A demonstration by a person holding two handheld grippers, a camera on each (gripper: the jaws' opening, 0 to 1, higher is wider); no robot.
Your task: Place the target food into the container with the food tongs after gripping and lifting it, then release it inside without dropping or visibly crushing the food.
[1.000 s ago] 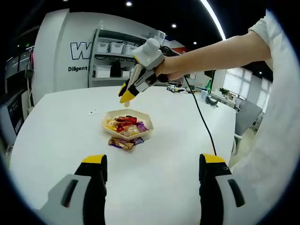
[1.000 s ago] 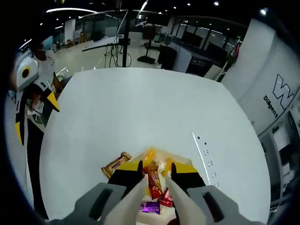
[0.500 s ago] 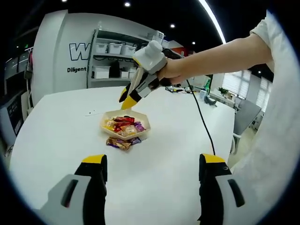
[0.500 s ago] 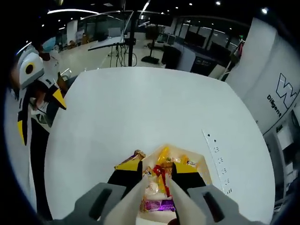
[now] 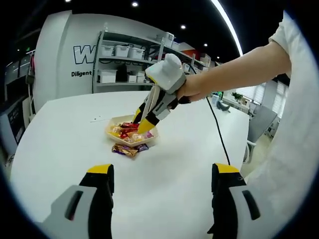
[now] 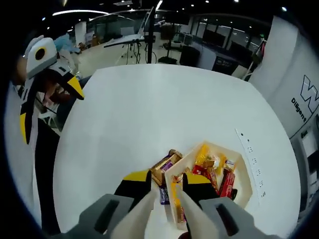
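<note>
- Reaching down from a person's hand (image 5: 197,87), the right gripper (image 5: 142,122) is holding pale tongs (image 6: 162,211) with their tips over the near rim of the bowl (image 5: 151,137).
- Tong arms are standing slightly apart, tips either side of a yellow snack (image 6: 175,199) in the bowl; whether they are touching it, I cannot tell.
- Wrapped snacks are filling the bowl, near the middle of the white table (image 5: 169,164).
- A few snack packets (image 5: 126,150) are lying on the table just beside the bowl.
- The left gripper (image 5: 162,199) is hanging with jaws wide apart above the table's near edge.
</note>
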